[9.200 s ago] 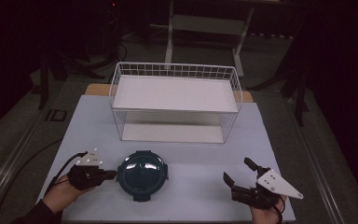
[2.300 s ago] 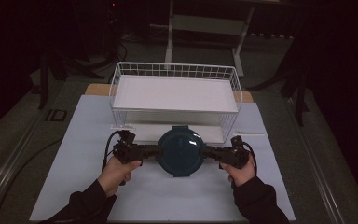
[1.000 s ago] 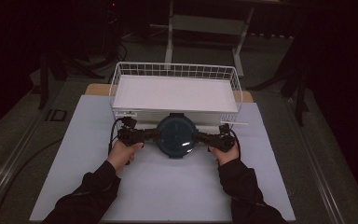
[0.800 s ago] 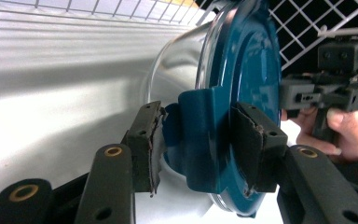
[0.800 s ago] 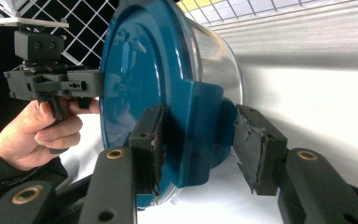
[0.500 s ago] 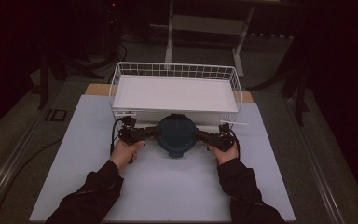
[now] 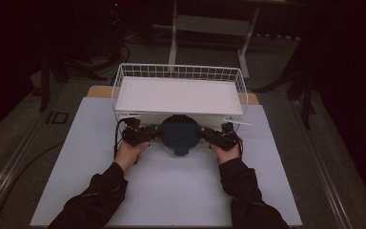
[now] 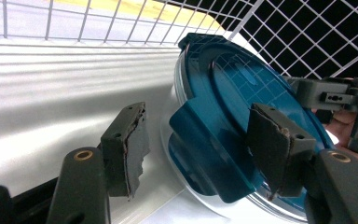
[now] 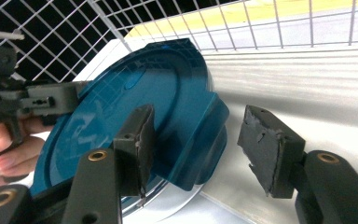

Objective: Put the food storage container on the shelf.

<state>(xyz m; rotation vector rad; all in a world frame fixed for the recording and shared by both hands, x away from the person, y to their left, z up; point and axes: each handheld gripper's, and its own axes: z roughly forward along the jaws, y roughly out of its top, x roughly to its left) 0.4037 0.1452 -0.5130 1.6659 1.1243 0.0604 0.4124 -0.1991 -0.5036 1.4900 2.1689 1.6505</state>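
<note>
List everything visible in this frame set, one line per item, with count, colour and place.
Container with lid: one, dark blue lid on clear body, propped against the basket's front wall, between both tongs.
Wire basket: one, white, at the table's far middle.
Table cover: one, pale lilac-white, across the table.
Frame: one, grey, on the floor beyond the table.
Left tongs: one, black, at the lid's left tab, just been opening.
Right tongs: one, black, at the right tab, likewise opening.

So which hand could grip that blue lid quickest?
Close call, but probably left. Both pairs of jaws have just been opening, each with a clip of the lid between them. The left gripper has its clip nearly filling the gap; the right gripper shows more spare room.
</note>
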